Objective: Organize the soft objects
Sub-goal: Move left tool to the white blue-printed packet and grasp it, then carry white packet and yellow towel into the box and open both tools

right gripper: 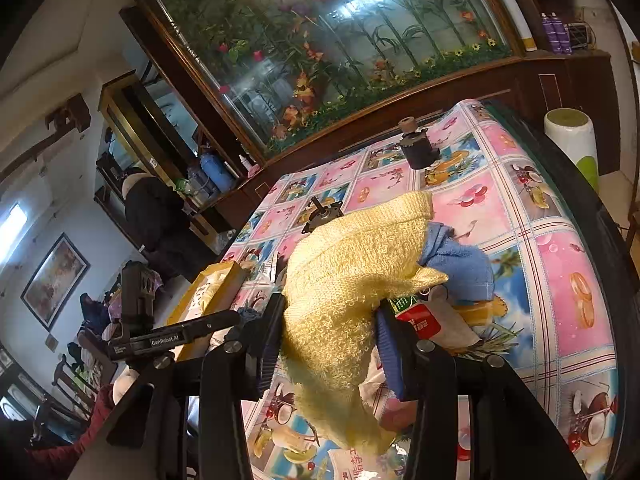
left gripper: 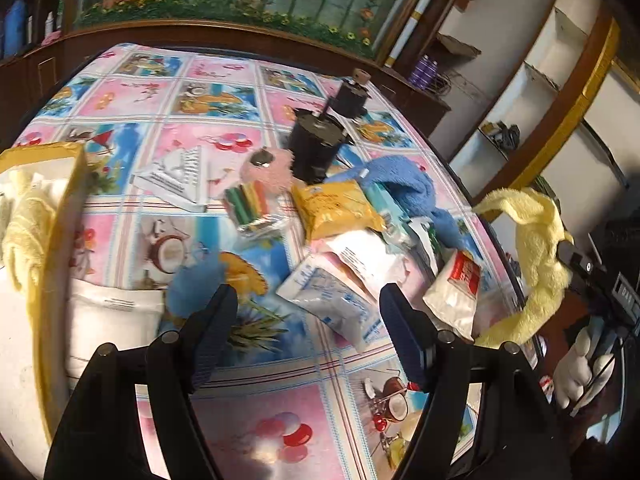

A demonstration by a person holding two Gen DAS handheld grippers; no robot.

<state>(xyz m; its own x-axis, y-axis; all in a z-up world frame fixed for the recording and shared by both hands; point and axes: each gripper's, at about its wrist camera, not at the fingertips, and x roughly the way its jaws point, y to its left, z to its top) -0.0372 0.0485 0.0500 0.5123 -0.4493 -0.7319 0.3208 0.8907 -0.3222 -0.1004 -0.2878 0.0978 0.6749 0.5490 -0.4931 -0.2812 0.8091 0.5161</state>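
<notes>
Right gripper (right gripper: 330,344) fingers are clamped on the yellow towel (right gripper: 352,280), lifted above the tabletop (right gripper: 560,280). Left gripper (left gripper: 308,316) fingers are spread, empty. Box (left gripper: 60,184) sits at 9 o'clock. The towel looks light, limp, drapes; pinch a bunched fold.

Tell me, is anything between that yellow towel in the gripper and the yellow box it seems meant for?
Nothing tall is visible. The right gripper holds the yellow towel above the table; the yellow box sits at the far left. Only flat packets and the open left gripper lie between.
</notes>
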